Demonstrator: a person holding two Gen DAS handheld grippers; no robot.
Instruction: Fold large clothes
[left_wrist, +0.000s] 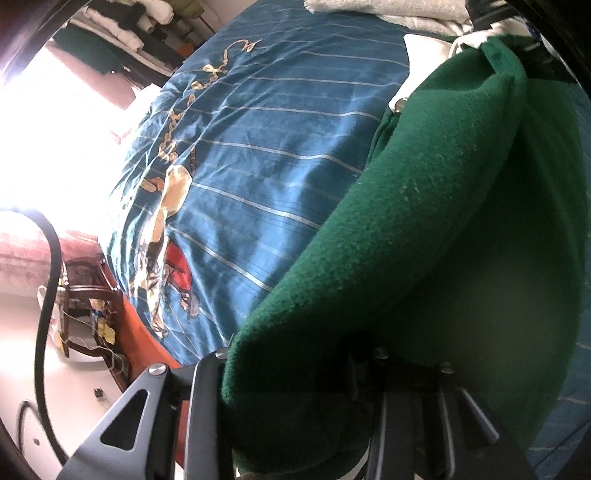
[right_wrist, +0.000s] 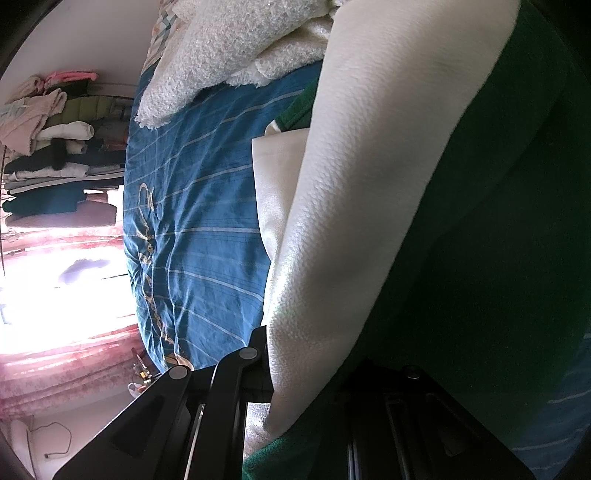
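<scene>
Both grippers are up off the bed (left_wrist: 266, 147) here, and the green jacket (left_wrist: 406, 240) hangs between them, lifted clear of the blue striped bedspread so it can be carried over into a fold. In the left wrist view, the left gripper (left_wrist: 295, 413) has thick green wool bunched between its 2 fingers; it reads as clamped on the cloth, though the fabric swallows the fingertips, so the exact bite is hidden. Over on the right wrist view, the right gripper (right_wrist: 306, 417) is pinching the jacket where a cream sleeve (right_wrist: 369, 203) meets the green body, and again the cloth drapes over the tips. Holding it at 2 points looks meant to keep the edge taut and straight.

Part of the jacket appears to rest on the bedspread, with a cream panel (right_wrist: 277, 177) lying flat there. How much of it trails below is cut off. A white fluffy blanket (right_wrist: 229, 55) sits at the head of the bed. The window (left_wrist: 55, 129) glare washes out that whole side, and the right edge of each view is dark and blurred.
</scene>
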